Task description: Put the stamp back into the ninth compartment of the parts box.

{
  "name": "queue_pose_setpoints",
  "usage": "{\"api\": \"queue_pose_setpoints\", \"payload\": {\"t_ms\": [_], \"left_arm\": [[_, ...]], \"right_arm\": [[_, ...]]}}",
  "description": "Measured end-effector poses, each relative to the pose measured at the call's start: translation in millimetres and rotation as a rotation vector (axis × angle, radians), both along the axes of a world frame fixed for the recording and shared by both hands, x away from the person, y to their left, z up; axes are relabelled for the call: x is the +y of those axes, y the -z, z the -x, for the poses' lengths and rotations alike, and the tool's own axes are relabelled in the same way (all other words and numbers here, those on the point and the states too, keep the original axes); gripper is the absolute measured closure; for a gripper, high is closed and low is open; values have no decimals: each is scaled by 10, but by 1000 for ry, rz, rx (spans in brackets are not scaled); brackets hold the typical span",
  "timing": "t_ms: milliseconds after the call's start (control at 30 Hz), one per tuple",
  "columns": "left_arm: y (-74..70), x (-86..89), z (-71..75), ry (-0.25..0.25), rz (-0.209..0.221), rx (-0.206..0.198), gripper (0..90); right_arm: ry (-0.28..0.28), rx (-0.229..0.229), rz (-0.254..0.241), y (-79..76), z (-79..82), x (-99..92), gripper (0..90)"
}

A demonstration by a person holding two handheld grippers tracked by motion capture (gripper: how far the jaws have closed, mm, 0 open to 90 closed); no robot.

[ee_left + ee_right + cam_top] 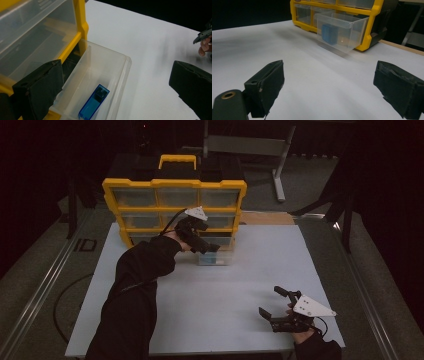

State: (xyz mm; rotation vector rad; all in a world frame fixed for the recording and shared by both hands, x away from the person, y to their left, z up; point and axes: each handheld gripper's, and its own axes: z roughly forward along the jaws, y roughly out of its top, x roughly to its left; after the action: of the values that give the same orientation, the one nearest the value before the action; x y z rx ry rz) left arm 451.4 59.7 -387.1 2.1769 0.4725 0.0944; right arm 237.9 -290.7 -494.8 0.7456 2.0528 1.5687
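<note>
High view: a yellow-framed drawer organizer [172,210] stands at the far edge of the white table [240,285], one clear drawer [216,255] at its lower right pulled out over the table. The left claw [212,248] hovers just above that drawer, its jaws spread wide and holding nothing. Inside the drawer lies a small translucent blue box [93,102] (seen lengthwise from the left gripper view, near the drawer's front wall). The right claw [270,306] sits well apart from the organizer, near the table's front right corner, its jaws likewise spread and empty, pointed toward the open drawer.
</note>
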Motion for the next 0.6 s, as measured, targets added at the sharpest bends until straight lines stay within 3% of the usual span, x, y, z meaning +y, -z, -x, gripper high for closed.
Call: {"api": "queue_pose_setpoints", "payload": {"t_ms": [100,300,367,600], "left_arm": [[-8,35,15,-3,-7,-5,1],[-36,113,70,-6,22,5,1],[-38,137,98,-5,8,-3,1],[-62,275,148,-35,25,-9,1]], "right_arm": [[2,0,0,0,0,1,96],[1,-2,3,-3,-1,6,96],[0,3,3,-2,-1,5,96],[0,-6,6,-8,-5,12,96]]}}
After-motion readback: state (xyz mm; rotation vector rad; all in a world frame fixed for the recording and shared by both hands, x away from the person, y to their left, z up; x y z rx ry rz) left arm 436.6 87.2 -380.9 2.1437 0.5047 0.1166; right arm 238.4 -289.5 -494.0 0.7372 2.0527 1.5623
